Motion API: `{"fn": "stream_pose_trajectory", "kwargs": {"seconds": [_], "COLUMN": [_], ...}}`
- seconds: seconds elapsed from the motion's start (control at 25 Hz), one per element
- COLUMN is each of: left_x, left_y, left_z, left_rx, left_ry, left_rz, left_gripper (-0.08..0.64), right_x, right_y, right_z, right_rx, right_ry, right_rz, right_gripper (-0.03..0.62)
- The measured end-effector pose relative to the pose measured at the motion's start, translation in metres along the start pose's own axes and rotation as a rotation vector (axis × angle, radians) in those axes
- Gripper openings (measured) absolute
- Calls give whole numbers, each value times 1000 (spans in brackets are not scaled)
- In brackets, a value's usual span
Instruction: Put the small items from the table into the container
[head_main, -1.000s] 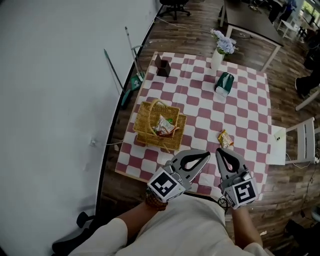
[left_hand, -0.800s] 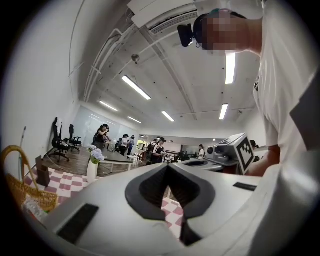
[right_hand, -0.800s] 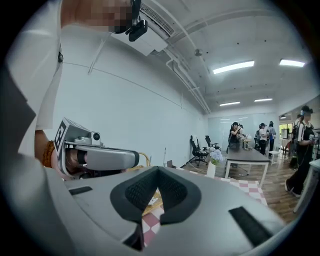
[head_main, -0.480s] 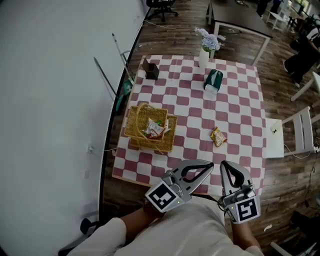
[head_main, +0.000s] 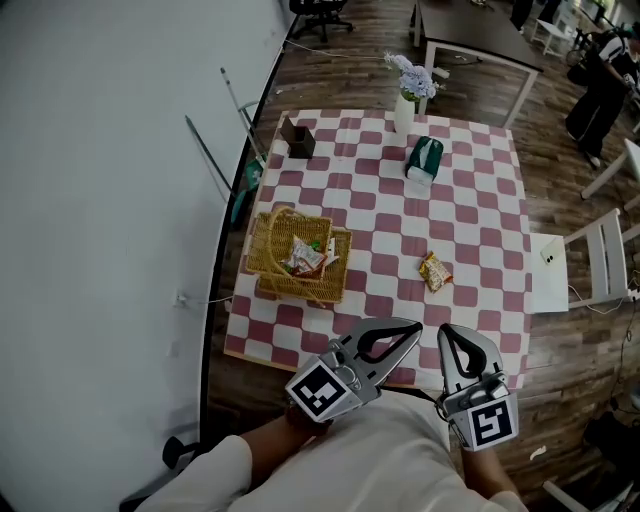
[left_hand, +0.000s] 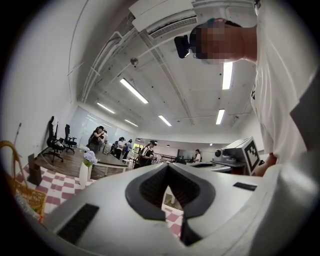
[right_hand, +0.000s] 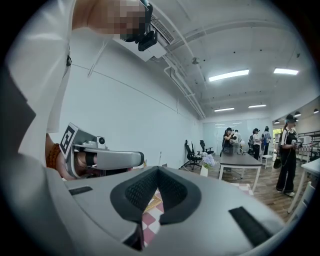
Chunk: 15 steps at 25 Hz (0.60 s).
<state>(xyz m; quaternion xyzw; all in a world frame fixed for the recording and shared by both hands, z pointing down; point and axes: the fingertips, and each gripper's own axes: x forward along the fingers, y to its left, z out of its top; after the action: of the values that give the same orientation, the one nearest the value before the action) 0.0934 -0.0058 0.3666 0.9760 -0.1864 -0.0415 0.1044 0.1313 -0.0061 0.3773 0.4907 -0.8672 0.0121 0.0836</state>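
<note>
**Both jaws clenched and empty, one packet left out on the cloth**

I hold my left gripper and right gripper side by side close to my body, off the near edge of the table, pointing roughly level across it. Both sets of jaws are pressed tip to tip with nothing between them. Through the diamond gap behind the tips I see only checked cloth. I read this as a ready stance. Tucked in and shut, they cannot snag the cloth or knock anything before I commit to a reach.

The thing I am after, a small snack packet, lies flat on the right half of the cloth, well apart from the basket on the left. It sits nearer my right gripper, so that is probably the one to send. It looks like crinkly orange-yellow foil, thin and slippery, so I judge it needs pinching at an edge.

The basket is woven straw-coloured wicker with a hoop handle, open-topped. It seems to hold a few packets already, though they are too small to be sure. My ribbed dark pads should bite foil well. At the far edge stand a white vase of flowers, a green pouch and a dark box, none of them in my way.
</note>
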Motion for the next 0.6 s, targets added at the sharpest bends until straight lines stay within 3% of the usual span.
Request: {"fn": "stream_pose_trajectory", "kwargs": {"seconds": [0.12, 0.28, 0.48, 0.6], "left_x": [0, 1, 5, 9], "left_y": [3, 9, 21, 27], "left_z": [-3, -9, -24, -35], "left_rx": [4, 1, -4, -6], "left_ry": [19, 30, 50, 64], "left_rz": [12, 27, 39, 35], "left_gripper": [26, 26, 26, 26], "right_x": [-1, 4, 11, 23], "right_y": [1, -4, -6, -9], "right_z": [-4, 0, -28, -35], "right_rx": [-21, 15, -19, 3], "right_ry": [24, -16, 101, 90], "right_rz": [16, -16, 3, -6], "right_gripper": [14, 14, 14, 16]}}
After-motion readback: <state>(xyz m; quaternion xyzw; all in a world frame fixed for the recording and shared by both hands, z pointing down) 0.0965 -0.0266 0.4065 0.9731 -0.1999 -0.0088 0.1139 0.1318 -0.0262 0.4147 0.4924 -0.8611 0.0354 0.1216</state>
